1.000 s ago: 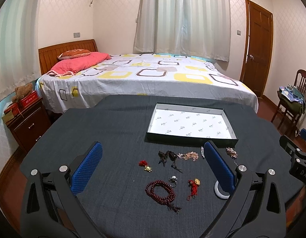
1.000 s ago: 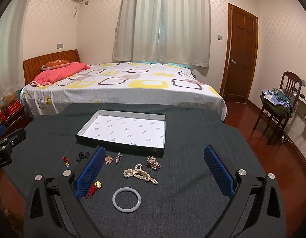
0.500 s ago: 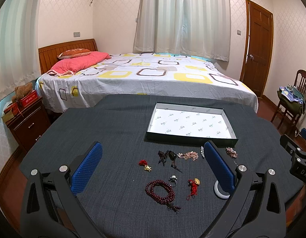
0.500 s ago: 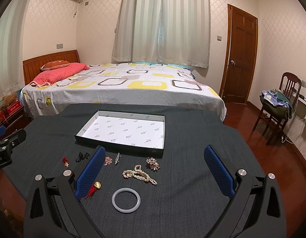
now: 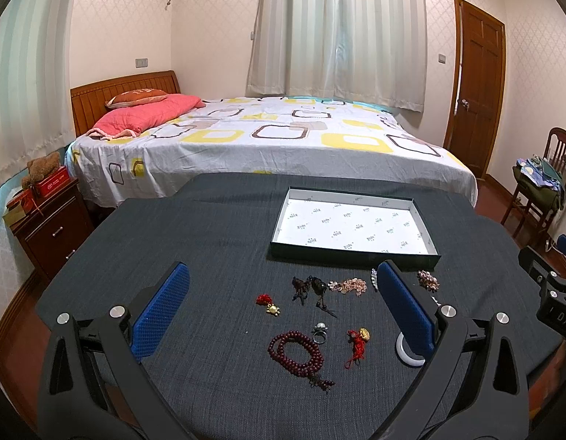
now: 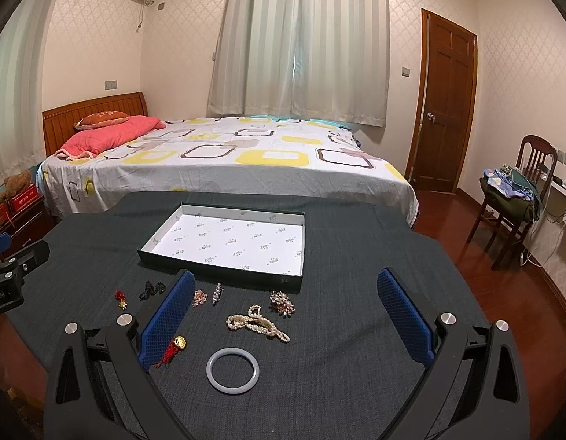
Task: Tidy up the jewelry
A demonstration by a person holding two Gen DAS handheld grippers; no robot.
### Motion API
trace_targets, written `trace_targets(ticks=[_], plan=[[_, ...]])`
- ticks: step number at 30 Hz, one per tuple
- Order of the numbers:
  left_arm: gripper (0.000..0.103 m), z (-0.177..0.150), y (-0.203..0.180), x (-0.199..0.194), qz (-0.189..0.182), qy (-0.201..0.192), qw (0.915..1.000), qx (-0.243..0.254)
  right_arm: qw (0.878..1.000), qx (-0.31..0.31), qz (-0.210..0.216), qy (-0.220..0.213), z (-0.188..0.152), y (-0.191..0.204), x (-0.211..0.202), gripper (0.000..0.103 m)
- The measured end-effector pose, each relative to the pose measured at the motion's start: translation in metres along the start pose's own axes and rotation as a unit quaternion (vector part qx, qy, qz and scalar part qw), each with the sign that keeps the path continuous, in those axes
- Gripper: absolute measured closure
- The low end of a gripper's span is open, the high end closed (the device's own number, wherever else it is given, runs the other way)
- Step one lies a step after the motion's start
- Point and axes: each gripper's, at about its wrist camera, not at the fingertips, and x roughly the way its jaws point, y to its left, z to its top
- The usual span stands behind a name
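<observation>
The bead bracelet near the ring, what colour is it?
Dark reddish-brown, like polished wood. The bead bracelet shows best in the left wrist view, coiled beside the ring.

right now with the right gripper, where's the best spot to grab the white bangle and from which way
Probably on the rim. The white bangle lies flat on the dark tablecloth, so come straight down with the open right gripper, one finger inside the hole and one outside, pinching its near arc. The pearl necklace lies just beyond the far arc.
</observation>
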Motion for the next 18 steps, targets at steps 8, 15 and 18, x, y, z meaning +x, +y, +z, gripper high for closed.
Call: trace_targets(ticks=[8, 15, 18], plan=[[0.003, 0.0001, 0.0004, 0.0004, 0.0, 0.0, 1.0, 0.0, 1.0, 0.0, -0.001, -0.001, -0.0032, 0.0021, -0.0011, 0.006], [0.003, 0.0002, 0.0004, 0.0005, 0.0, 0.001, 1.0, 0.0, 1.0, -0.001, 0.0, 0.0, -0.0015, 0.0013, -0.002, 0.006], [0.003, 0.0002, 0.0003, 0.0006, 0.0, 0.0, 1.0, 0.0, 1.0, -0.001, 0.0, -0.001, -0.0015, 0.0022, -0.0024, 0.006]])
